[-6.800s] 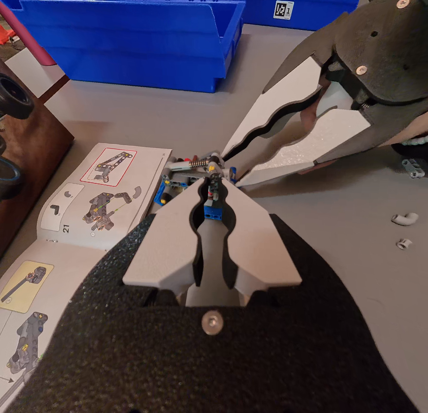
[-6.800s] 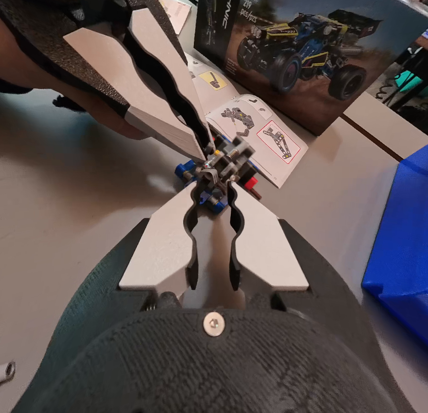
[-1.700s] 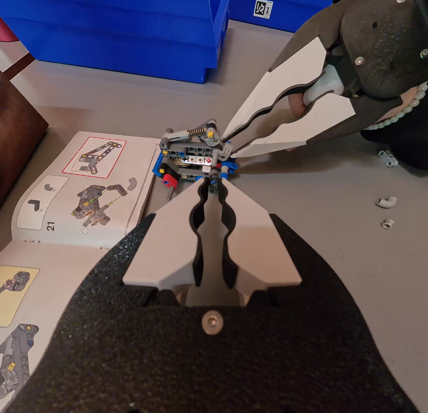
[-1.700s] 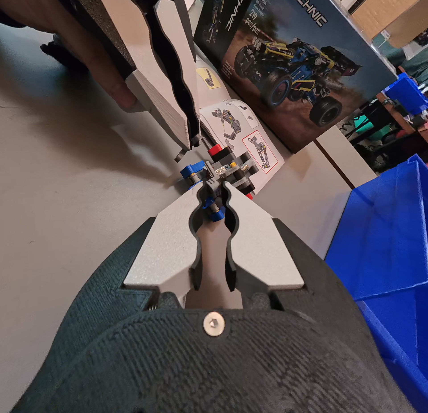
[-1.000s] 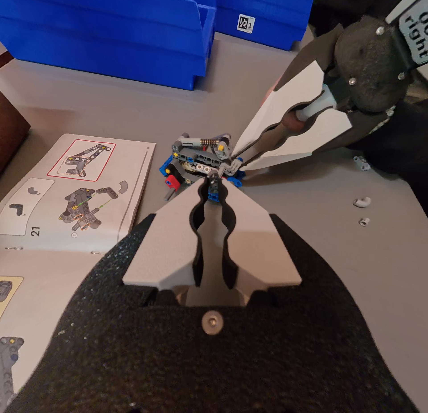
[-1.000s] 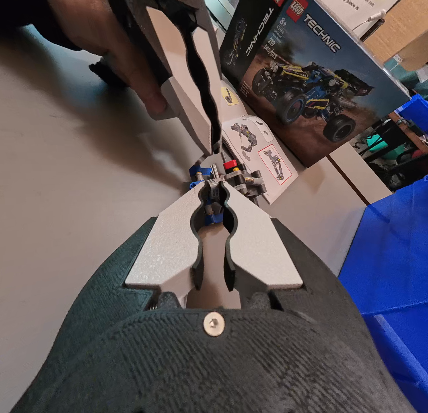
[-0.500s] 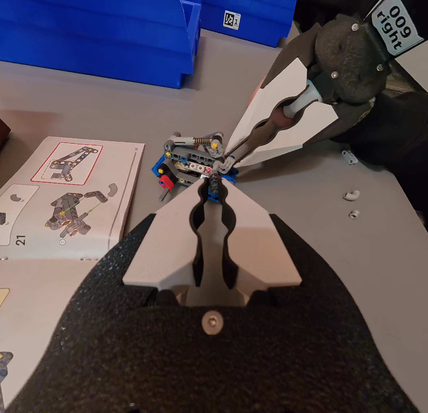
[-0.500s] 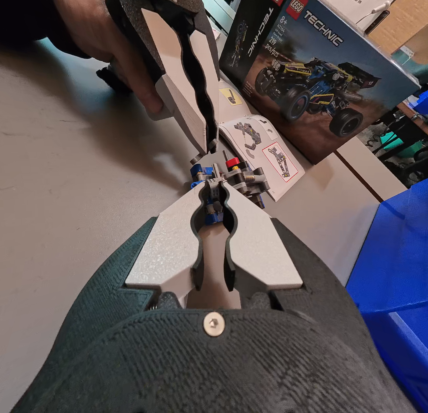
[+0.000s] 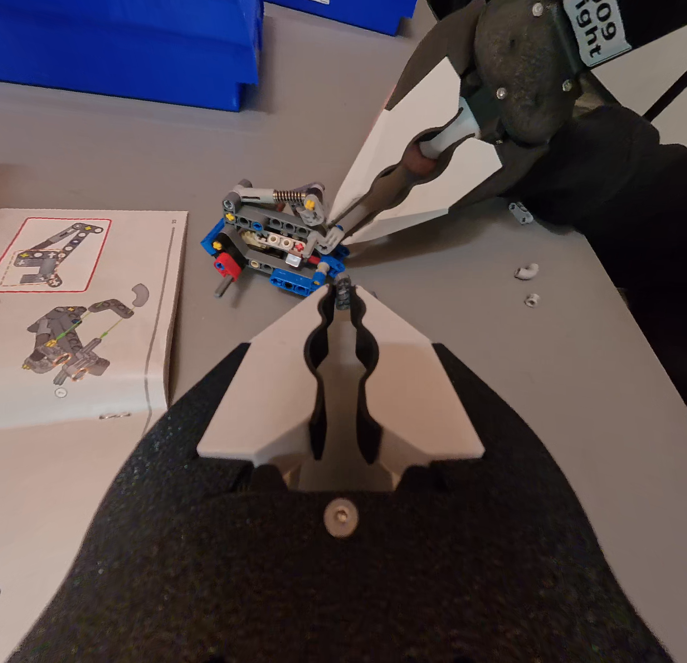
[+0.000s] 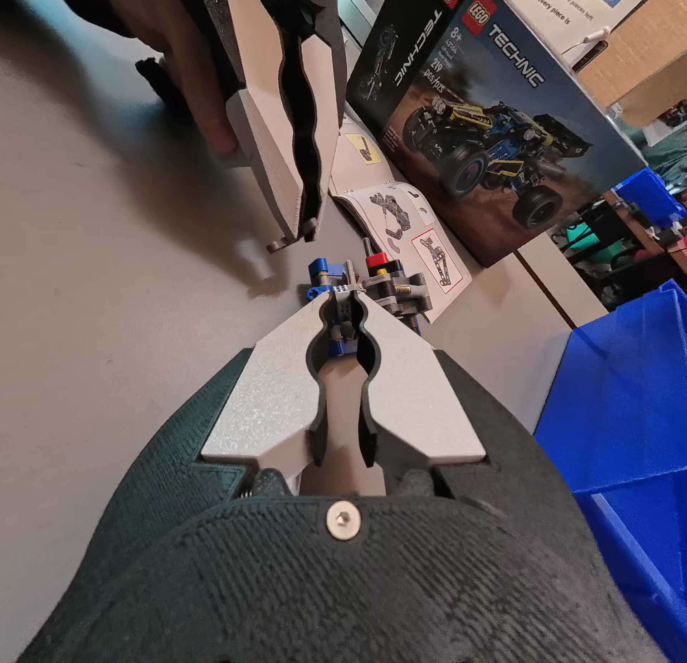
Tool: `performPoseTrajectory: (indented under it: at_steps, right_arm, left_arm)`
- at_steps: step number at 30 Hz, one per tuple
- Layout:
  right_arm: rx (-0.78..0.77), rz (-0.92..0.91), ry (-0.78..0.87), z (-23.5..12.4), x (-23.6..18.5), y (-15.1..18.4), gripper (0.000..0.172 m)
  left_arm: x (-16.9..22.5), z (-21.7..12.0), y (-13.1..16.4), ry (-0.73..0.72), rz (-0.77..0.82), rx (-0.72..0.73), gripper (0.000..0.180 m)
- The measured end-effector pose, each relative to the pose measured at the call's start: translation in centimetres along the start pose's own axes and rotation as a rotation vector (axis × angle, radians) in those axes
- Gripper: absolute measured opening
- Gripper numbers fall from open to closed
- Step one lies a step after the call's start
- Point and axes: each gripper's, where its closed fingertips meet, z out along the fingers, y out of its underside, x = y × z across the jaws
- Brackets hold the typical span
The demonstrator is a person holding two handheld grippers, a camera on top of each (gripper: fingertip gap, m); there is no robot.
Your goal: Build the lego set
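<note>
- Compared with about a second before, the left gripper (image 9: 342, 292) had drawn slightly back from the brick assembly (image 9: 273, 238), its small dark grey beam (image 9: 342, 295) no longer over the blue edge but just clear of it.
- The left gripper's tongs were clamped on that dark grey beam; from the right wrist view the piece (image 10: 292, 238) hung out of the fingertips, in the air above and to the left of the assembly.
- The right gripper (image 10: 344, 299) was closed on a light grey connector (image 10: 344, 307) at the assembly's near corner, its pads pressing on both sides.
- The assembly, grey with blue beams, a red block and a coil spring, stood on the grey table (image 9: 483, 347), touching the right gripper.
- An open instruction booklet (image 9: 85, 303) lay just left of the assembly in the left wrist view.
- Blue bins (image 9: 130, 39) stood beyond the assembly, well apart from it.
- Three small grey pieces (image 9: 526, 271) lay on the table right of the assembly.
- A printed set box (image 10: 483, 106) stood behind the booklet, beyond the assembly in the right wrist view.
</note>
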Motion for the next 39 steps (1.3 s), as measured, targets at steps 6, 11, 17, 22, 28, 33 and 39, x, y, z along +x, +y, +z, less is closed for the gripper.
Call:
performPoseTrajectory:
  at_steps: [6,11,17,22,28,33,39]
  right_arm:
    - [0.006,-0.007,-0.008,0.04,-0.23,-0.09,0.004]
    - [0.009,-0.016,-0.008,0.08,-0.29,-0.11,0.004]
    - [0.006,-0.028,-0.006,0.08,-0.31,-0.09,0.004]
    - [0.0,-0.04,-0.002,0.1,-0.3,-0.07,0.004]
    - [-0.008,0.02,-0.048,0.01,-0.17,-0.2,0.004]
    - [-0.001,0.081,-0.082,-0.14,-0.23,-0.42,0.004]
    - [-0.002,0.172,-0.167,-0.79,-0.66,-0.28,0.005]
  left_arm:
    - [0.49,0.0,0.06,0.049,-0.006,-0.005,0.004]
    - [0.56,-0.03,0.03,0.065,-0.015,-0.003,0.004]
    - [0.49,-0.09,-0.04,0.067,-0.022,0.001,0.004]
    - [0.7,0.09,0.2,0.073,-0.008,-0.019,0.004]
    - [0.71,0.14,0.29,0.079,-0.012,-0.026,0.004]
    - [0.78,0.17,0.33,0.083,-0.01,-0.03,0.004]
    - [0.94,0.25,0.44,0.091,-0.007,-0.038,0.004]
